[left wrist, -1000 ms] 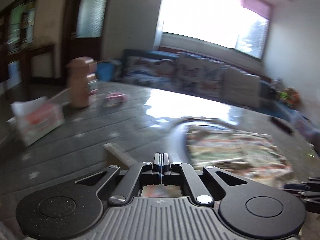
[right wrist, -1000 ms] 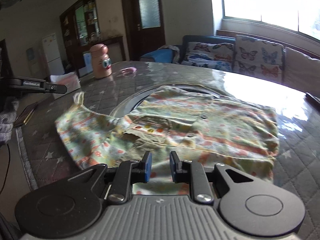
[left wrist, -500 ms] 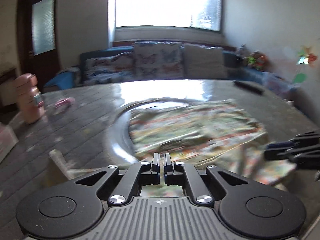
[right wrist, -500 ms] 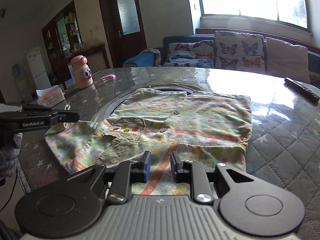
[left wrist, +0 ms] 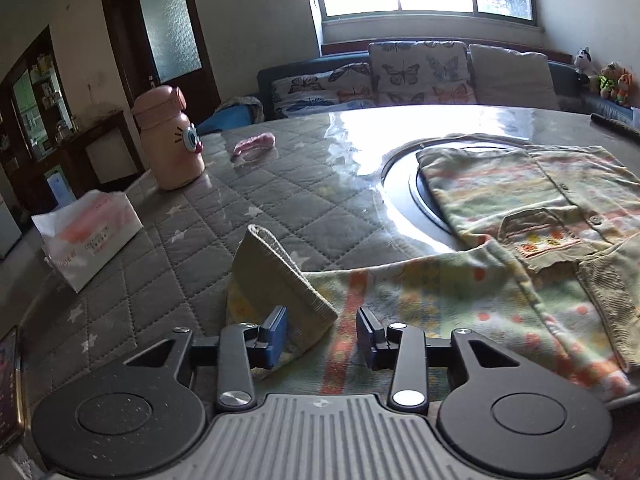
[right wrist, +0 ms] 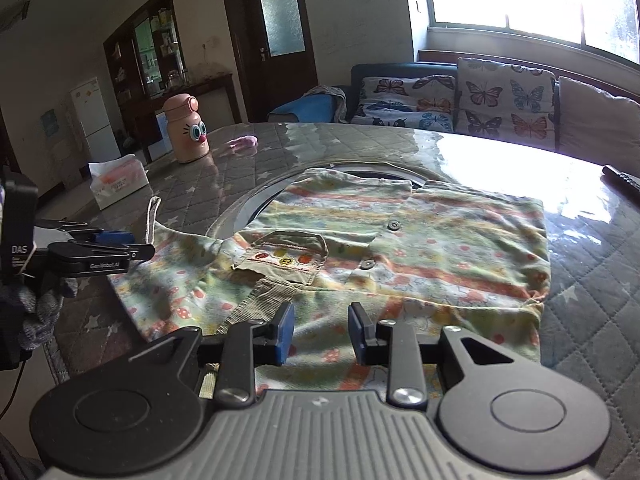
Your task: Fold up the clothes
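Note:
A small striped, patterned shirt [right wrist: 420, 248] with a chest pocket lies on the quilted table, partly folded. One sleeve [left wrist: 400, 292] stretches to the left, its ribbed cuff [left wrist: 276, 276] curled up. My left gripper [left wrist: 321, 336] is open just above the sleeve near the cuff, holding nothing; it also shows from the side in the right wrist view [right wrist: 100, 250]. My right gripper [right wrist: 320, 330] is open and empty over the shirt's near edge.
A pink cartoon bottle [left wrist: 170, 144], a tissue pack [left wrist: 86, 236] and a small pink item [left wrist: 254, 144] sit on the table's left side. A dark remote [right wrist: 622, 178] lies at the far right. A round inset ring [left wrist: 400, 200] lies under the shirt. A sofa stands behind.
My left gripper was shut and swinging with the sleeve; now it is open with the sleeve lying on the table. My right gripper has opened wider.

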Available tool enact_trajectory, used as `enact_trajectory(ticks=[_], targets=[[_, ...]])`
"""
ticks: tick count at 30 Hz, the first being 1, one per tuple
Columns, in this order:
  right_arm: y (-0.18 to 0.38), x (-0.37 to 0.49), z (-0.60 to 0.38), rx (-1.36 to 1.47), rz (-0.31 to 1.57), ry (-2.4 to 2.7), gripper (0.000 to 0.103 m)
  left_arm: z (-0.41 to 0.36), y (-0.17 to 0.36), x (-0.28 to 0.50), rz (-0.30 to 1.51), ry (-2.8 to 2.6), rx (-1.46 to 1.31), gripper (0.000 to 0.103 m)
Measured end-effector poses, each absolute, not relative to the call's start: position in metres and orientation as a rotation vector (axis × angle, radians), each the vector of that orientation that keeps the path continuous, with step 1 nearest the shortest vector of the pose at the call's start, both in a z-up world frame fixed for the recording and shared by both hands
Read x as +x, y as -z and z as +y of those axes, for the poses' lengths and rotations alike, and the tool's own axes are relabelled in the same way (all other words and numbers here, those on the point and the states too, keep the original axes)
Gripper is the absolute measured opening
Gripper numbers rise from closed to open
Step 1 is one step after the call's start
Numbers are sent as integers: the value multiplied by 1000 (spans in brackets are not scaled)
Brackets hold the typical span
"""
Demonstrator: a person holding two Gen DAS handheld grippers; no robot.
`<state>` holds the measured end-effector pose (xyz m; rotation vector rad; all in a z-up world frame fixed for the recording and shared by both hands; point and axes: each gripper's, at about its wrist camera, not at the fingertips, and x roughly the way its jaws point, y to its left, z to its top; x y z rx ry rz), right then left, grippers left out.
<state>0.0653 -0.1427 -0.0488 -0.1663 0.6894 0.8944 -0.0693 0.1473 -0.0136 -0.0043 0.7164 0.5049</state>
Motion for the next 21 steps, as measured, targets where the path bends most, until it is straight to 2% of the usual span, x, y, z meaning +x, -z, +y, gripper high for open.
enact_trajectory(ticks=[2,5,11,17,21], targets=[[49,65,-143,-167,692,-892,29,150,14,-68,715,-507,-11,32],[49,65,-145,-165,693,-890,29,153,9,-68,712,-487,-38,9],[46,66,-152,-145,689,-883,29,131,-28,-69,617,-334,-123,6],[41,70,-167,-110,673,-851,29,82,-72,-59,493,-72,-166,6],[38,75,-181,-85,667,-809,29,45,-82,-46,457,77,-171,6]])
